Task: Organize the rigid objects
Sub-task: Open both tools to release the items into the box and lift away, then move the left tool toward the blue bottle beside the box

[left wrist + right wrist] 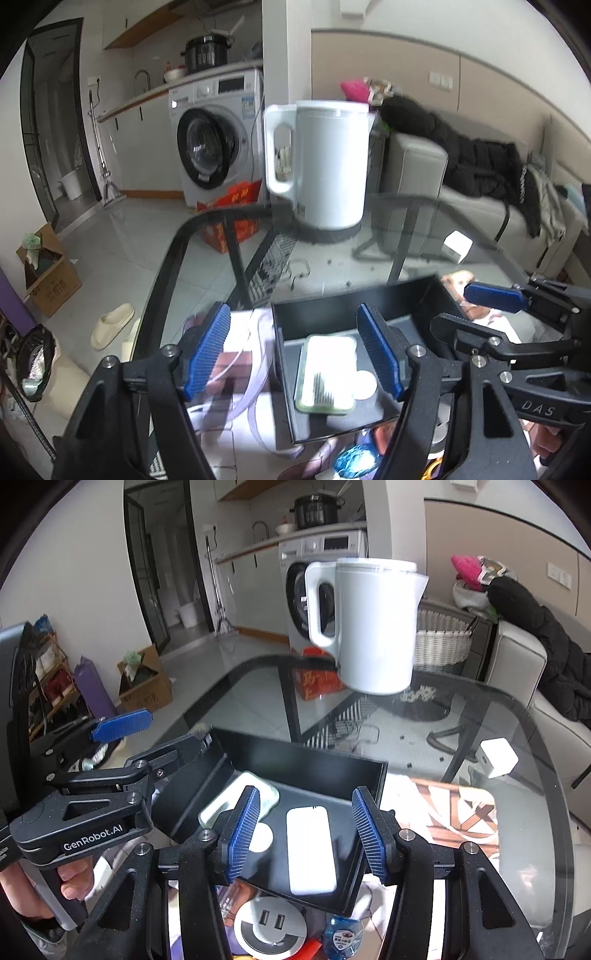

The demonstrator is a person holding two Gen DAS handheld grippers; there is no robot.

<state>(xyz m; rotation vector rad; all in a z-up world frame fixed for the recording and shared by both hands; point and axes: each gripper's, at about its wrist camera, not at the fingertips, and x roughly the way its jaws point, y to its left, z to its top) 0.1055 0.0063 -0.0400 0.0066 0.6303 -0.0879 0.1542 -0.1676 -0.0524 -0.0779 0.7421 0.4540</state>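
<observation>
A white bar (pixel 312 849) lies flat in the black tray (pixel 303 768) on the glass tabletop (pixel 480 709). Both hand-held grippers, right (pixel 310 834) and left (pixel 295 350), hang spread apart, seemingly empty. A careless push could shove the tray toward the kettle (pixel 373 624).

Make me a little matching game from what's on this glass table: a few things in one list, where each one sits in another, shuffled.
Things:
1. white kettle
2. white flat bar
3. small white cube
4. round USB hub

Places:
a. on the glass, right of the black tray
b. inside the tray
c. near side of the tray, outside it
d. far end of the table

Pairs: 1-d, 2-b, 3-a, 4-c
</observation>
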